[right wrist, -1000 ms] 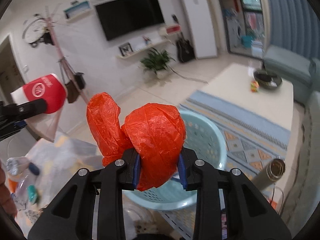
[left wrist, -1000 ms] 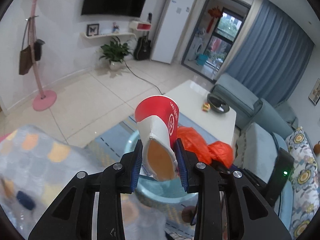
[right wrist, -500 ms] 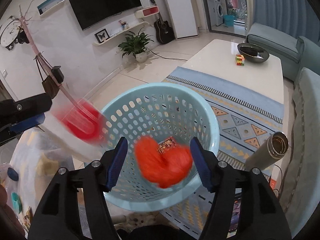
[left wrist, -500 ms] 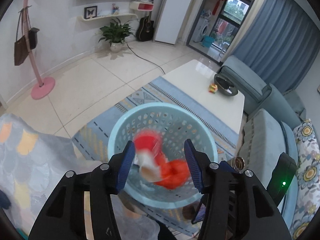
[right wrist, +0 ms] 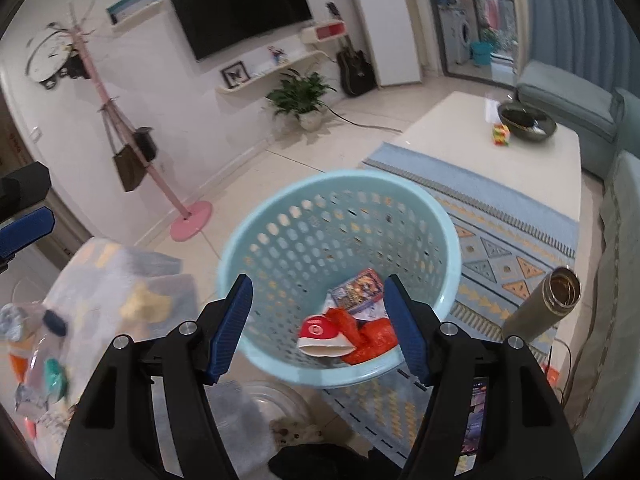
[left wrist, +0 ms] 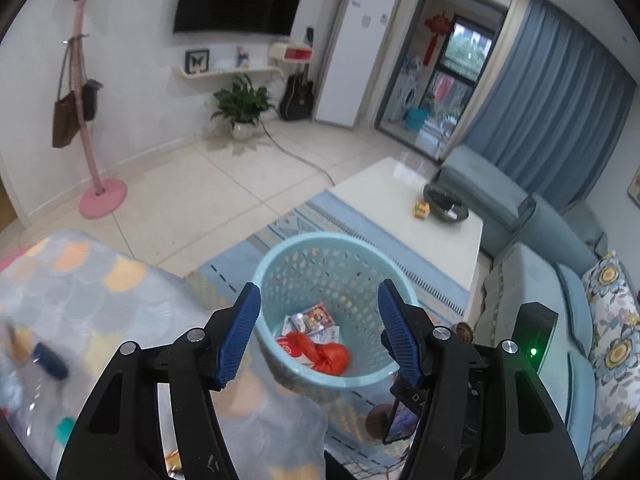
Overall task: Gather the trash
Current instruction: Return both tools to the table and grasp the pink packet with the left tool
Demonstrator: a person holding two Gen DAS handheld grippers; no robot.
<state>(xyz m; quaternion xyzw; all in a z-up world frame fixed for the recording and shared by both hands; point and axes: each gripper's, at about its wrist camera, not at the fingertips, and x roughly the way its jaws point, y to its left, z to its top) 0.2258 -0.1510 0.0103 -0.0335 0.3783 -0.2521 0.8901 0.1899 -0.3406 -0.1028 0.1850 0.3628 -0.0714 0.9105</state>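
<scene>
I hold my 2 grippers above the basket (left wrist: 280, 258), both angled down at it so that what I let go falls inside. My left gripper (left wrist: 318, 332) grasps nothing; its jaws are opening, with only the view of the basket between the blue pads (left wrist: 240, 334). My right gripper (right wrist: 318, 326) is released too, jaws parted and empty.

The trash lies at the bottom of the basket: a red cup (right wrist: 322, 334) on its side, touching a crumpled orange bag (right wrist: 370, 340), with a printed wrapper (right wrist: 358, 290) just behind them. I judge this round of collecting done.

To the left, a patterned cloth (left wrist: 92, 280) carries more litter, blurred: what look like plastic bottles (right wrist: 44, 340) with dark and teal caps. I judge those the next pick. A metal flask (right wrist: 544, 306) stands just right of the basket, and I cannot tell if it counts as trash.

Beyond, the basket sits on a blue rug (right wrist: 500, 216), near a white table (right wrist: 520, 156) bearing a dark bowl (right wrist: 526, 122) and a small cube (right wrist: 501, 135).
</scene>
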